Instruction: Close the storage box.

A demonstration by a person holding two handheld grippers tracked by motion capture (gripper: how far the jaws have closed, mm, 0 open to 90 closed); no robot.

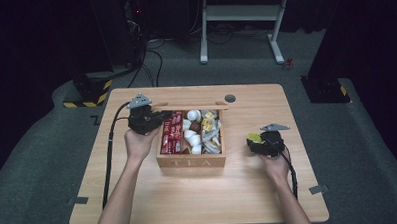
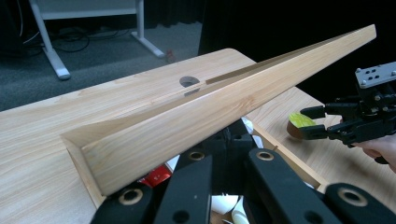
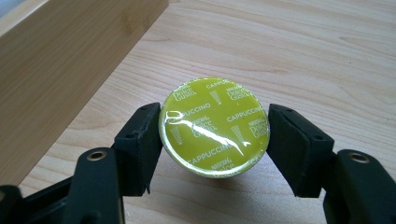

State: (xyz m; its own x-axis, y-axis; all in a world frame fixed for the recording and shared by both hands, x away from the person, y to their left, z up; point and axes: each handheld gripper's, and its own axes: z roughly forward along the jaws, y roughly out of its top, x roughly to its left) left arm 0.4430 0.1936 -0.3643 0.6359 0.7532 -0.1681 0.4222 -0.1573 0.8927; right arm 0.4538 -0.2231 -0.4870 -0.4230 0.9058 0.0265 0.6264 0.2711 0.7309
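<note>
Box at the middle of the surface, a pair of tongs on either side

On the surface (image 1: pixel 199 192) the open box (image 1: pixel 191 162) sits at the centre, its lid (image 2: pixel 224 107) standing up along the 12 o'clock edge. Inside, packets (image 1: pixel 172 133) fill the 9 o'clock compartment, cups (image 1: pixel 191 135) the middle and sachets (image 1: pixel 211 134) the 3 o'clock one. The left tongs (image 1: pixel 159 117) are at the box's 10 o'clock corner, touching the lid. The right tongs (image 1: pixel 255 141) are at 3 o'clock, apart from the box, with a capsule (image 3: pixel 214 126) between their pads, just above the surface.
</note>
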